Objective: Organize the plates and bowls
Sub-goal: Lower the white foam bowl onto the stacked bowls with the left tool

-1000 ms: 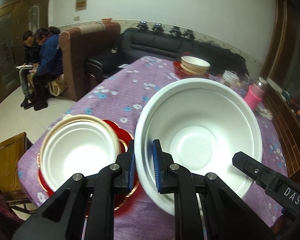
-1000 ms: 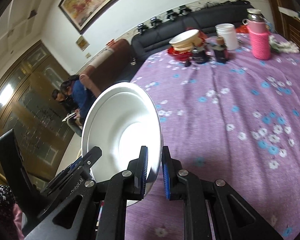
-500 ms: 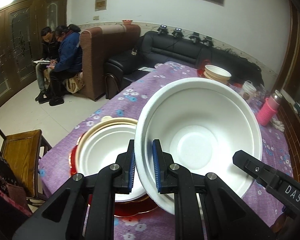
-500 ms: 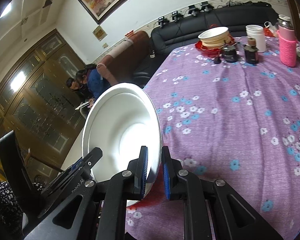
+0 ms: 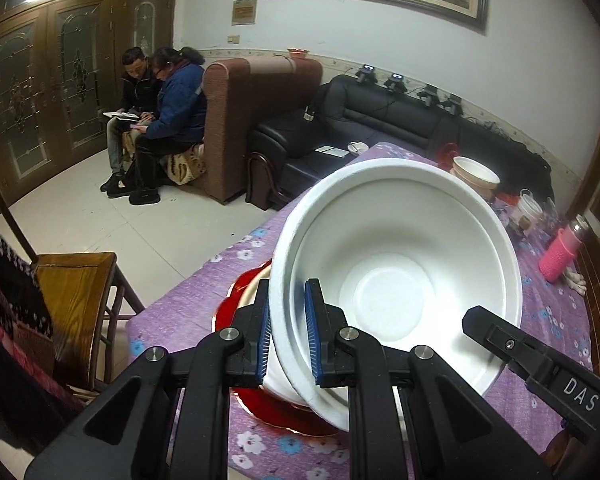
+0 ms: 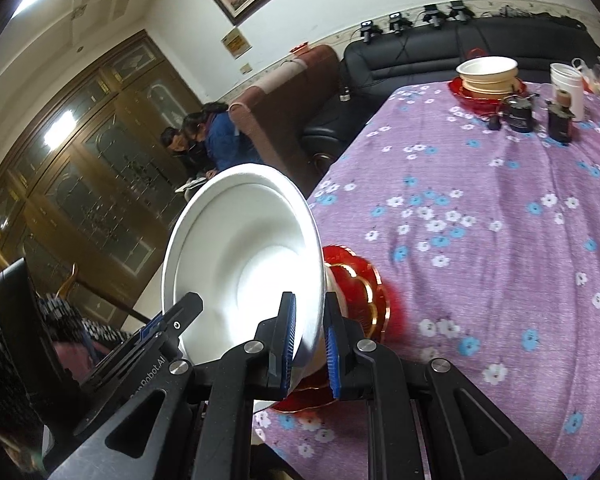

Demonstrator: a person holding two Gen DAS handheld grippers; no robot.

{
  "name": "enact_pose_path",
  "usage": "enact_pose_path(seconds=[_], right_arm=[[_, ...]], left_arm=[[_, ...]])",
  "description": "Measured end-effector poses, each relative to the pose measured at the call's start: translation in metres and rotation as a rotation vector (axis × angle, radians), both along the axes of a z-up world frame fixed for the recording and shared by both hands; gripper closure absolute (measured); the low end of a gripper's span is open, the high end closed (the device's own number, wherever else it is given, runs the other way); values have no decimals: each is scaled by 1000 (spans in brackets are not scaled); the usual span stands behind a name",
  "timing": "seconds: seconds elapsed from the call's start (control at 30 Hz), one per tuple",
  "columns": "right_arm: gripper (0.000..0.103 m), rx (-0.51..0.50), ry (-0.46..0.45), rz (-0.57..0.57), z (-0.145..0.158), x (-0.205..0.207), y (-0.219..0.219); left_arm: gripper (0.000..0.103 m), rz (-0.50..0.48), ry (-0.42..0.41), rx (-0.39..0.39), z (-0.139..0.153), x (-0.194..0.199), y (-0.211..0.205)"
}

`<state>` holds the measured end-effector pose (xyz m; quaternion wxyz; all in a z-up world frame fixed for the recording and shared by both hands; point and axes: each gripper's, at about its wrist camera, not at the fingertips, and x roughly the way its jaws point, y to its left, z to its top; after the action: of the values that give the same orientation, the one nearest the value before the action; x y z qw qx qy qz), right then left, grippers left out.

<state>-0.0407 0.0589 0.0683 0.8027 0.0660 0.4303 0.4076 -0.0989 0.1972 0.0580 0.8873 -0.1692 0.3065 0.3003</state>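
Both grippers hold one large white bowl by its rim. My left gripper is shut on its left rim. My right gripper is shut on its right rim, and the bowl shows there tilted. The bowl hangs over a red gold-edged plate with a smaller bowl on it, mostly hidden behind the white bowl. The plate's right side shows in the right wrist view. A second stack of bowls on a red plate stands at the table's far end.
The table has a purple flowered cloth. A white cup, dark small items and a pink bottle stand at the far end. A wooden chair is at the near left. Two people sit by a brown sofa.
Both grippers have carried the white bowl left and back toward the near table corner. It now covers the smaller bowl on the red plate, which earlier lay beside it.
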Motion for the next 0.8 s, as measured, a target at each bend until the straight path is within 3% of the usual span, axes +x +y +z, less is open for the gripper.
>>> enact_pose_path(seconds=[0.8], right_arm=[[90, -77, 72, 75, -36, 8, 47]], left_arm=[[89, 41, 85, -52, -25, 4, 28]])
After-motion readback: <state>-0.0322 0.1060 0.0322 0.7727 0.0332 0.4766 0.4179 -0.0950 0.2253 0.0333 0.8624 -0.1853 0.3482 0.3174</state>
